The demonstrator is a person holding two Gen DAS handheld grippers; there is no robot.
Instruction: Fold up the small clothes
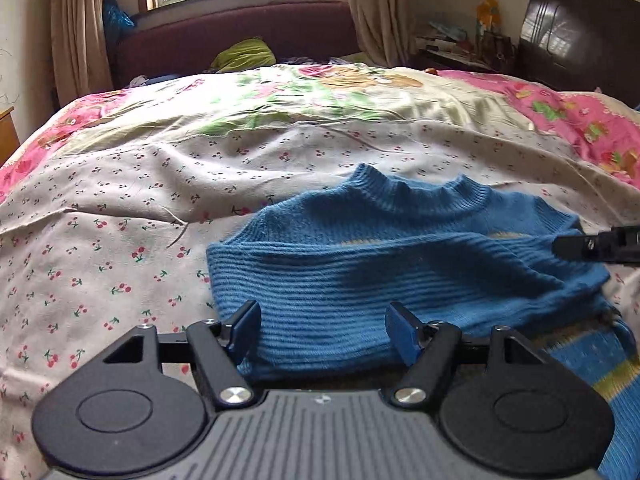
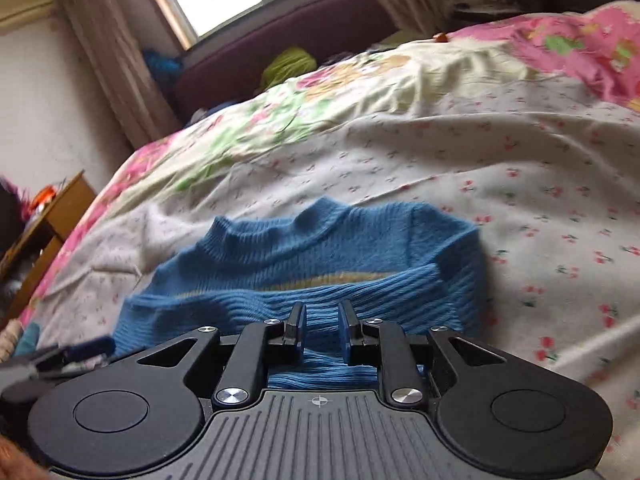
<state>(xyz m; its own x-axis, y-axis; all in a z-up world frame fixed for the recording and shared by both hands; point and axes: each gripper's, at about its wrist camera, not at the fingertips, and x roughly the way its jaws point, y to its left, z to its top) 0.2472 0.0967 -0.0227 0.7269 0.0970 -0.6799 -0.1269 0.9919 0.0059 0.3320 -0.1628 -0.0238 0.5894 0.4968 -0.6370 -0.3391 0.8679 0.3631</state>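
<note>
Left wrist view
Sweater [image 1: 360, 272]: blue ribbed knit, lying on the bed [image 1: 160, 184], centre to right, sleeve folded across the chest.
Handling: judged soft, light, floppy, not slippery; best taken at hem or shoulder edge.
Left gripper [image 1: 322, 330]: jaws released, wide apart, over the near knit, pressing nothing.

Right wrist view
Sweater place: near centre, collar toward the far side.
Right gripper [image 2: 322, 334]: jaws narrowly apart, knit visible in the gap, pads not pressing it.
</note>
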